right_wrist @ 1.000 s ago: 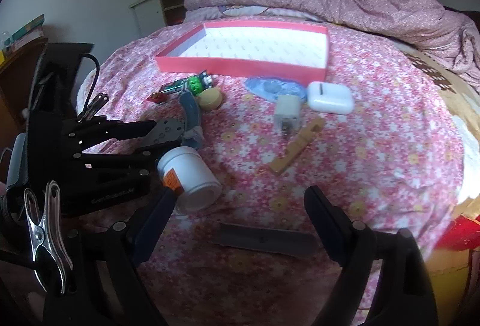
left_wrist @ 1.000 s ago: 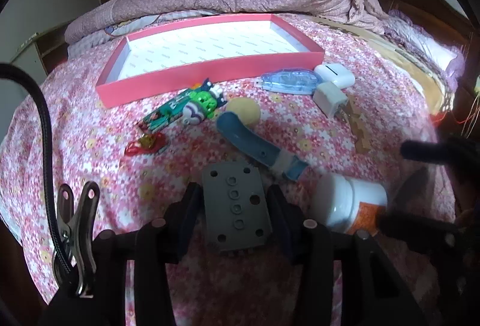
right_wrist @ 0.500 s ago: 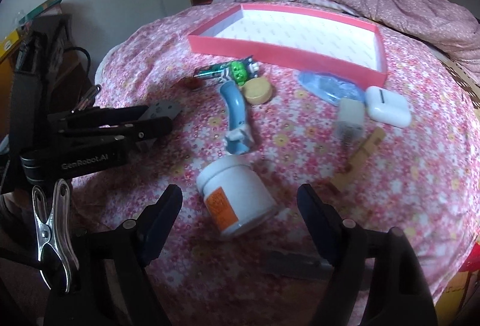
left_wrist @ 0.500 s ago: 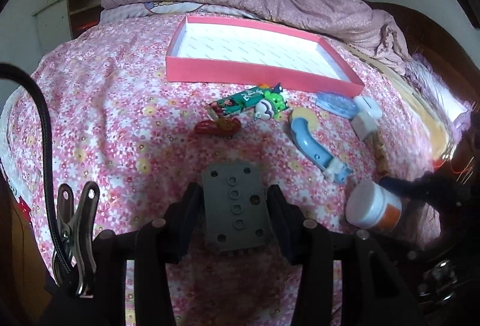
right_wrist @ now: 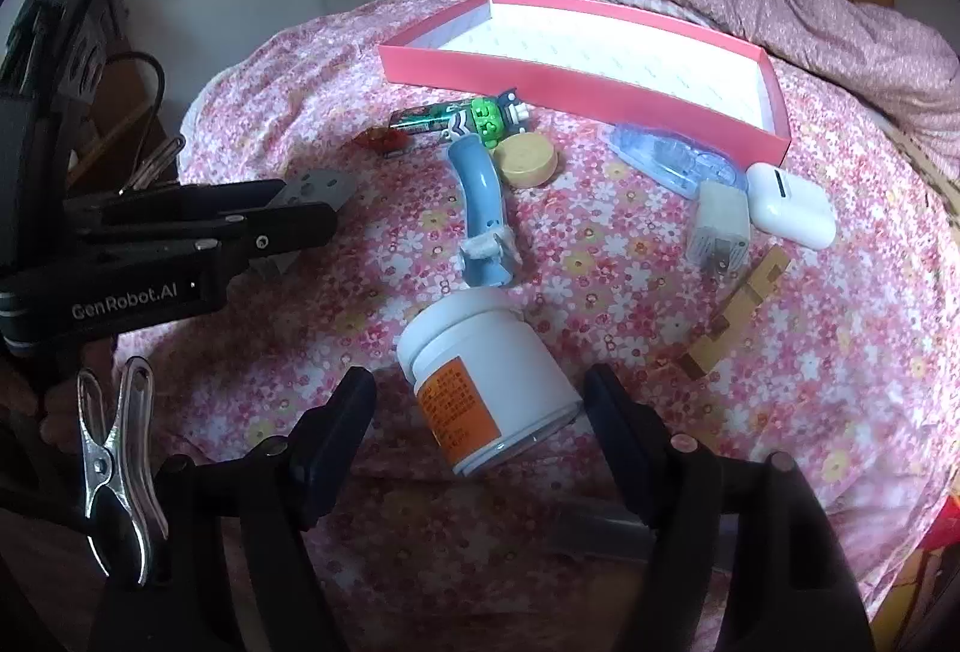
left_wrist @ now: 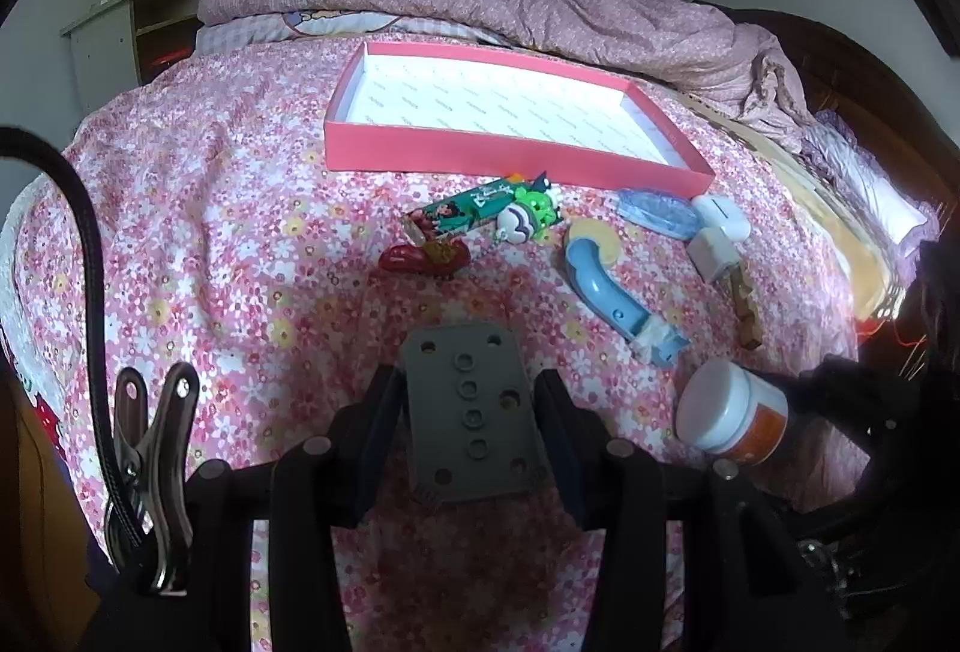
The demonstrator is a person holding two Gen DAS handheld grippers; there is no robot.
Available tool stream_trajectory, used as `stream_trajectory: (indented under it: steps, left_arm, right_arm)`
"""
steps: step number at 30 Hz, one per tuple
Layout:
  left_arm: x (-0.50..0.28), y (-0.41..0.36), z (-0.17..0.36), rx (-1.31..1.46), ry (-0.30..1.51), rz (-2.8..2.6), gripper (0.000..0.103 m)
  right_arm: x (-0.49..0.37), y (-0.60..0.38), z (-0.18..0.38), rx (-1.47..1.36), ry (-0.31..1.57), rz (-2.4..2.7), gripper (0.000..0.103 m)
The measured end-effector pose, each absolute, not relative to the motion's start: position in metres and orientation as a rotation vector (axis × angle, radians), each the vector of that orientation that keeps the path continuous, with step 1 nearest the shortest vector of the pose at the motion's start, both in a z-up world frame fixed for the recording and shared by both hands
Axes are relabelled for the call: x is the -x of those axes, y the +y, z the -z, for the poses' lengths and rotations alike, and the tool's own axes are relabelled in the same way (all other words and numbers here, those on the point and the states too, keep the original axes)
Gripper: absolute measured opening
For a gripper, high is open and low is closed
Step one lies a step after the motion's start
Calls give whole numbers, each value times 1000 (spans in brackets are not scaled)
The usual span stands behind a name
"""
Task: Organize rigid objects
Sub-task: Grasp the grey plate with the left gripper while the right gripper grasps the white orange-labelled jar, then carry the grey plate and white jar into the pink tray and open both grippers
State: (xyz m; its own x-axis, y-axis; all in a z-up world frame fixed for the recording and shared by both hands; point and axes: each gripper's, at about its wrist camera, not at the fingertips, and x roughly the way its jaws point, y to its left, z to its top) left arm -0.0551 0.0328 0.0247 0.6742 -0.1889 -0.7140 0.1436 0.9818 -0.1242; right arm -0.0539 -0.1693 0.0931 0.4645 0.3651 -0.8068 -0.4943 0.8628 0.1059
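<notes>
Left wrist view: floral-sheeted bed [left_wrist: 240, 244], bearing at its far side a pink tray [left_wrist: 480, 154] with white floor. Near the tray's front wall, from left: red clip [left_wrist: 426, 256], green wrapped bar [left_wrist: 462, 214], green toy figure [left_wrist: 531, 217], curved blue handle [left_wrist: 606, 286] beside a yellow disc [left_wrist: 594, 235], clear blue tape dispenser [left_wrist: 657, 211], white earbud case [left_wrist: 720, 220], white charger [left_wrist: 711, 253], wooden piece [left_wrist: 747, 307]. Left hand-held gripper [left_wrist: 471, 418] clamped on a grey perforated plate [left_wrist: 471, 412], held above the sheet. Right wrist view: right hand-held gripper [right_wrist: 480, 412] spread wide, straddling a white jar [right_wrist: 486, 370] lying tipped on the sheet with orange label up, fingers not touching it. Grey bar [right_wrist: 606, 532] near, partly hidden behind the right finger.
</notes>
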Motion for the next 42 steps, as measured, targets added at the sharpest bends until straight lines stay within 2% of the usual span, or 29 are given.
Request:
stream_trajectory:
  steps: [2, 4, 14, 25, 32, 42]
  left_arm:
    - [55, 33, -25, 63, 811, 190, 49]
    - [55, 32, -25, 62, 812, 192, 49]
    - [48, 30, -31, 56, 804, 195, 49]
    - [14, 24, -65, 27, 756, 203, 49]
    - [-16, 14, -83, 32, 729, 210, 48]
    - [-66, 13, -91, 64, 737, 175, 49]
  right_arm:
    - [54, -171, -93, 154, 945, -510, 54]
    - [53, -177, -94, 126, 945, -502, 47]
    - [52, -186, -100, 72, 941, -536, 46]
    - [33, -199, -126, 30, 891, -514, 46]
    - [-3, -207, -148, -10, 839, -469, 46]
    - [-62, -216, -150, -79, 852, -416, 46]
